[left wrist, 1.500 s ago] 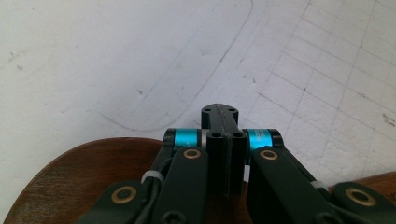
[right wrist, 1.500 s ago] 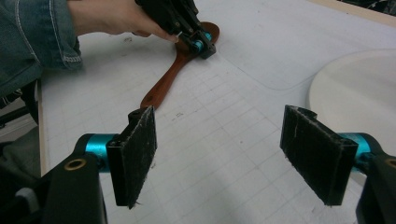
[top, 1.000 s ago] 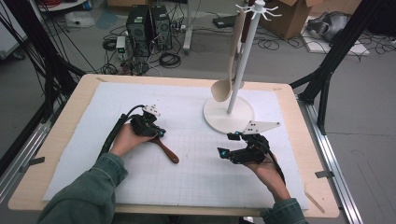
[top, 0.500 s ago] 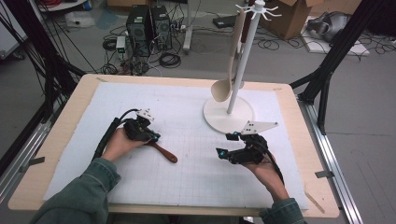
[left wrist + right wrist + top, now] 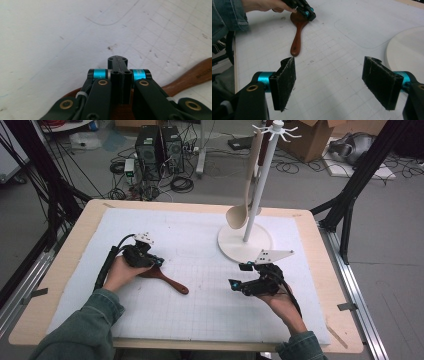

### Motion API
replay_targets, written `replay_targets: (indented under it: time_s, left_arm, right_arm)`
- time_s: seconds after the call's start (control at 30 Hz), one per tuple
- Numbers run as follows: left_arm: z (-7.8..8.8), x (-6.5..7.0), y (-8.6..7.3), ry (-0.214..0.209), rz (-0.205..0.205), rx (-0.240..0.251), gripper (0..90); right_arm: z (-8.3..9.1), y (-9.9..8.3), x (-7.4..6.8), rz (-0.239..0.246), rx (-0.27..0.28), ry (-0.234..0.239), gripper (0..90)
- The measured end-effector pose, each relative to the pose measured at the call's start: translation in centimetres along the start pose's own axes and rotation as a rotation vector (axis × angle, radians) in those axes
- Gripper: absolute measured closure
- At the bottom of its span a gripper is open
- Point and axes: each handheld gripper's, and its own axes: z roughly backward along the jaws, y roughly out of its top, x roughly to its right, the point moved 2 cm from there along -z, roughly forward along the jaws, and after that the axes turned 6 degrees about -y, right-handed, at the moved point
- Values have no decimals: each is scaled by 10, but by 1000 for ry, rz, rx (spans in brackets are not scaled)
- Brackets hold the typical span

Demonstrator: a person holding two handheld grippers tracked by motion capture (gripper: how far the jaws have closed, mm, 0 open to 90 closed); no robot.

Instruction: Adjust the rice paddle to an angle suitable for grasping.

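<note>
A dark brown wooden spoon (image 5: 170, 282) lies flat on the white gridded mat (image 5: 200, 310), its handle pointing toward the middle. My left gripper (image 5: 159, 263) hovers low over the spoon's bowl end with its jaws shut together and nothing visible between them; in the left gripper view the gripper (image 5: 117, 60) has the spoon (image 5: 192, 77) passing beneath it. My right gripper (image 5: 239, 275) rests near the stand's base, open and empty. In the right gripper view the gripper (image 5: 337, 82) faces the spoon (image 5: 297, 37) and the left gripper (image 5: 308, 12).
A white hook stand (image 5: 260, 185) with a round base (image 5: 245, 245) rises at the mat's far right. A pale wooden spoon (image 5: 240, 212) hangs from it. Computers and cables lie on the floor beyond the table's far edge.
My left hand and its gripper have slid a little to the left along the spoon, uncovering more of the handle. The right gripper has stayed put.
</note>
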Motion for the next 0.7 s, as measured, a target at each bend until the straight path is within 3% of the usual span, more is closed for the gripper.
replay_targets:
  time_s: [0.43, 0.7]
  left_arm:
    - [4, -7, -6, -7, 17, -13, 897]
    - [11, 0, -12, -40, -28, -77, 896]
  right_arm:
    - [-2, 0, -1, 7, -1, 6, 264]
    - [-3, 0, -1, 6, -2, 6, 263]
